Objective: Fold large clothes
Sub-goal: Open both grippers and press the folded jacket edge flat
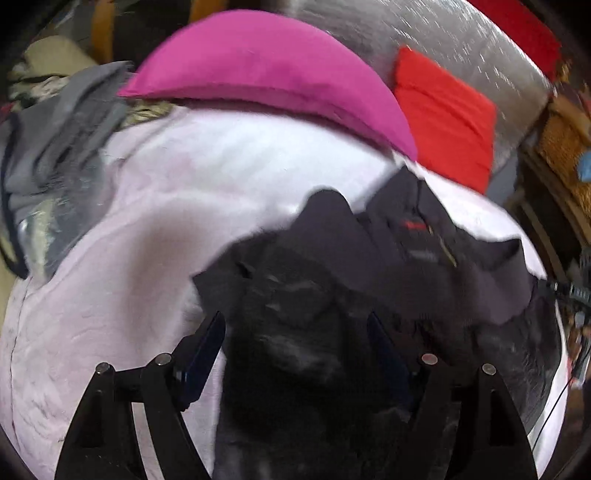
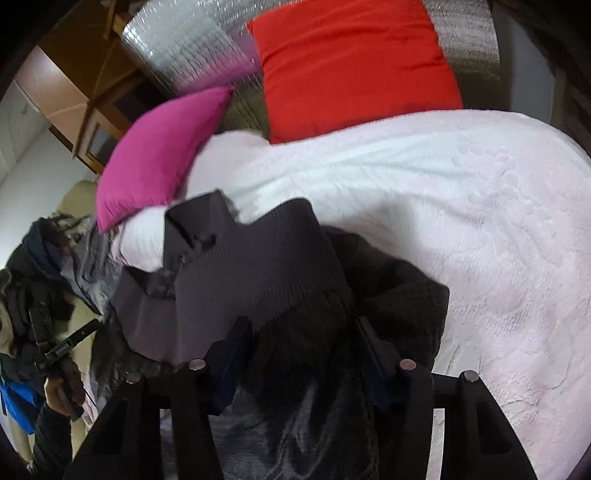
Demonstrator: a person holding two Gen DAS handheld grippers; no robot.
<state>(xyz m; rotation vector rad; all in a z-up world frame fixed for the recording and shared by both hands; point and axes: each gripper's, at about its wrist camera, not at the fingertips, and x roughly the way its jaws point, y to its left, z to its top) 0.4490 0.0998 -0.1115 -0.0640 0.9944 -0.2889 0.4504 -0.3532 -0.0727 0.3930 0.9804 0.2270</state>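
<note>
Closest in the left wrist view, the left hand-held gripper [image 1: 295, 328] stands with its jaws wide apart, the dark garment [image 1: 332, 295] bunched between and beneath the fingers [image 1: 207, 350]; the pads do not look pressed on the cloth, so nothing seems held. In the right wrist view, the right hand-held gripper [image 2: 301, 343] has its jaws partly apart over the same dark garment [image 2: 258, 277], with fuzzy black cloth lying between the fingers [image 2: 231, 358]; whether the pads bear on it cannot be told through the blur and the dark fabric. The garment lies crumpled just ahead of both grippers on the bed's pale pink blanket [image 1: 110, 277], a ribbed grey band [image 2: 266, 266] folded over its upper part and a small red label [image 1: 413, 224] showing near its far edge. Beyond the garment the blanket [image 2: 443, 221] spreads bare. At its far end lie a magenta pillow [image 1: 266, 70] and a red pillow [image 1: 447, 114], the red one leaning on a silver quilted headboard [image 1: 424, 33]. Far off to the left gripper's left sits a heap of grey clothes [image 1: 55, 147]. Low at the right gripper's left, a hand [image 2: 64, 387] holds the other gripper's handle.
</note>
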